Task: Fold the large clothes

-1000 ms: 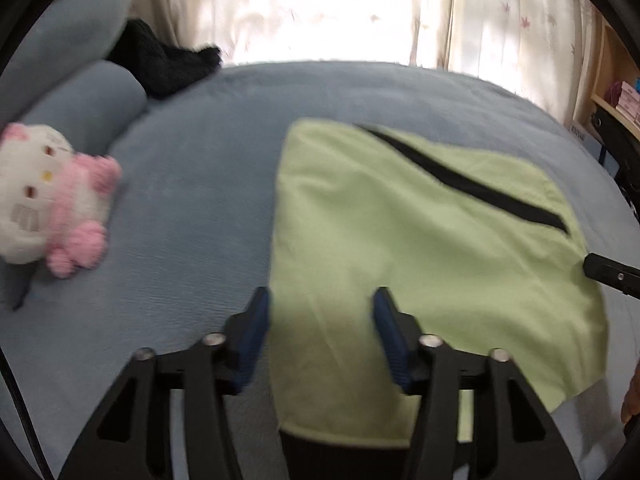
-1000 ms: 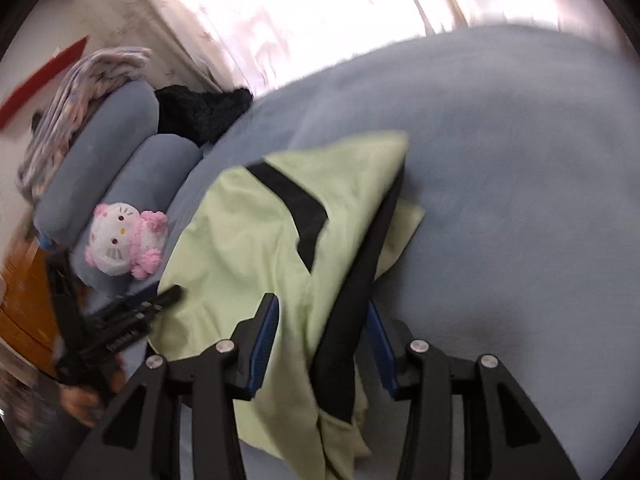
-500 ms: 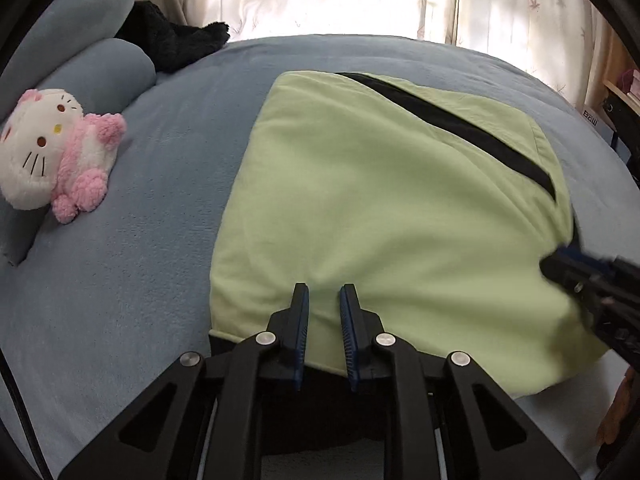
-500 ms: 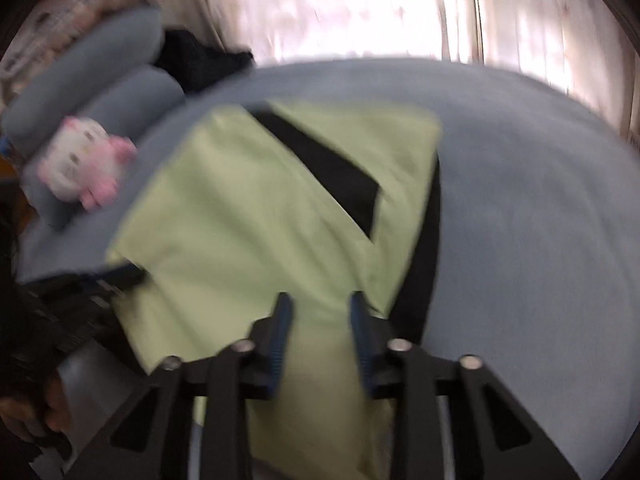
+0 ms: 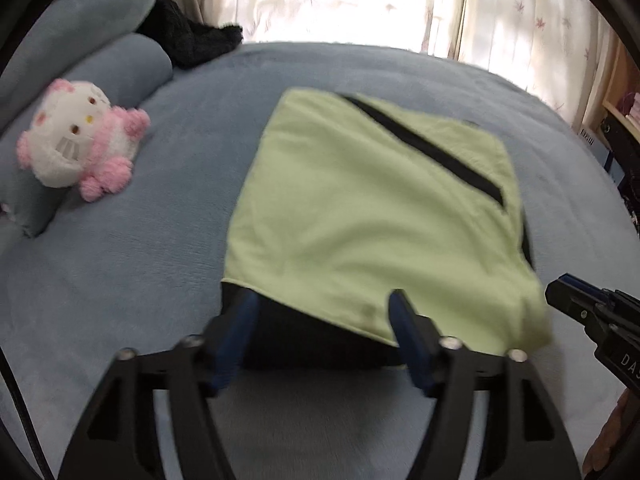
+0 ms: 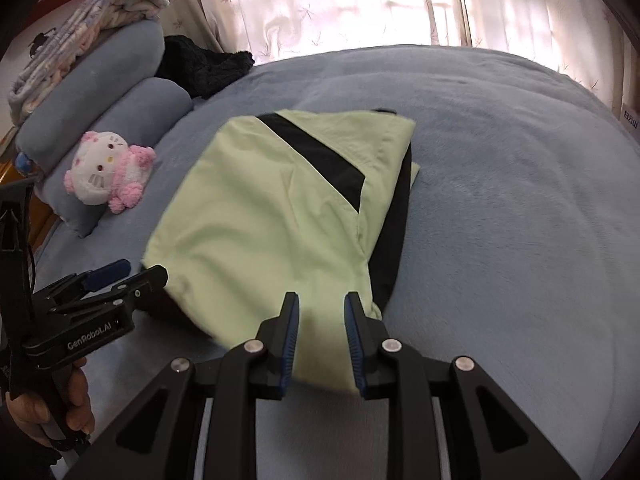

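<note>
A light green garment with black stripes [image 5: 360,220] lies folded into a flat rectangle on the blue bed [image 5: 120,260]. In the left wrist view my left gripper [image 5: 322,316] straddles the garment's near edge, its jaws opening wide and pressing nothing; black fabric shows under the edge. My right gripper [image 6: 322,328] hovers over the garment's [image 6: 280,220] near right corner. Its jaws are narrow and opening slightly, with green cloth lying loose between the pads. The left gripper [image 6: 124,274] shows at the near left corner, and the right gripper's tip [image 5: 576,304] at the right edge.
A pink and white plush toy [image 5: 80,140] leans on blue pillows [image 5: 132,64] at the left. A black fuzzy garment [image 5: 192,40] lies by the curtains. A folded blanket [image 6: 80,28] tops the pillows. A wooden shelf [image 5: 624,108] stands at the right. A hand [image 6: 44,404] holds the left gripper.
My left gripper, shut at the garment's near edge half a second ago, now stands wide open and farther back. The garment went from bunched and lifted to flat. My right jaws narrowed.
</note>
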Tool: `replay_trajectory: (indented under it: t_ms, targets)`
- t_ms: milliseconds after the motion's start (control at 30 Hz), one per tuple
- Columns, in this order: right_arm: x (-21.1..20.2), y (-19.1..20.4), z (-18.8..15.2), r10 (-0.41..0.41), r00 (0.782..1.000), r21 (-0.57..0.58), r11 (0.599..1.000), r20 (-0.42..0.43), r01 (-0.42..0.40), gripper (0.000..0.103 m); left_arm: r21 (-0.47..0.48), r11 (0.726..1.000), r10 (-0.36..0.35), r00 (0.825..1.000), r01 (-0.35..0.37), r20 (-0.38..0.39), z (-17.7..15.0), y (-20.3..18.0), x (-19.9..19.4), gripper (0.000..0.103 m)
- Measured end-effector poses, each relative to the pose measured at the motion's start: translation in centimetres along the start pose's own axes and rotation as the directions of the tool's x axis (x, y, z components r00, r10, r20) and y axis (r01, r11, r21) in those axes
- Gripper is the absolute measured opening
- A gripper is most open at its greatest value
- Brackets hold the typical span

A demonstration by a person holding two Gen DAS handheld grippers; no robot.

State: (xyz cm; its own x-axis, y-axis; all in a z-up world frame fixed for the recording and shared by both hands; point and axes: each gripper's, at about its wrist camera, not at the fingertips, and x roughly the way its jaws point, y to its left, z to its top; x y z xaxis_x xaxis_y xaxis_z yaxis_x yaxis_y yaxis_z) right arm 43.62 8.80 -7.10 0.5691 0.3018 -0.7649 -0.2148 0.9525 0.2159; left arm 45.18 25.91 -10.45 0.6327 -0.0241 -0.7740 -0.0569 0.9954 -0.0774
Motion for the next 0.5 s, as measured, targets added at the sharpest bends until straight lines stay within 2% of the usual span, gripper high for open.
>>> replay_trajectory:
  t_ms: [133,267,333,433,500]
  targets:
    - [-3.7,0.5,-0.7,0.007,1.0,0.003,1.0,0.004,-0.007,0.023,0.004,1.0,-0.029,1.0,0.029,0.008,-0.6,-0.2,-3.7,0.075]
    - [-7.7,0.6,-1.8,0.02,1.0,0.004,1.0,-0.002,-0.02,0.023,0.02,0.999,-0.037,0.999,0.037,0.01,-1.8,-1.2,-8.3,0.085]
    - [-10.5,0.8,-2.7,0.001,1.0,-0.003,1.0,0.005,-0.001,0.024,0.026,0.999,-0.046,0.999,0.046,0.007,-2.6,-1.7,-10.5,0.086]
    - [-14.0,0.9,-4.2,-0.024,1.0,-0.024,0.999,0.02,0.024,0.033,0.025,0.997,-0.066,0.998,0.066,-0.001,-3.7,-2.3,-13.4,0.086]
    - [-16.1,0.8,-5.4,-0.038,0.999,-0.03,0.999,0.034,0.039,0.045,0.029,0.996,-0.08,0.997,0.08,0.006,-4.7,-2.9,-15.4,0.089]
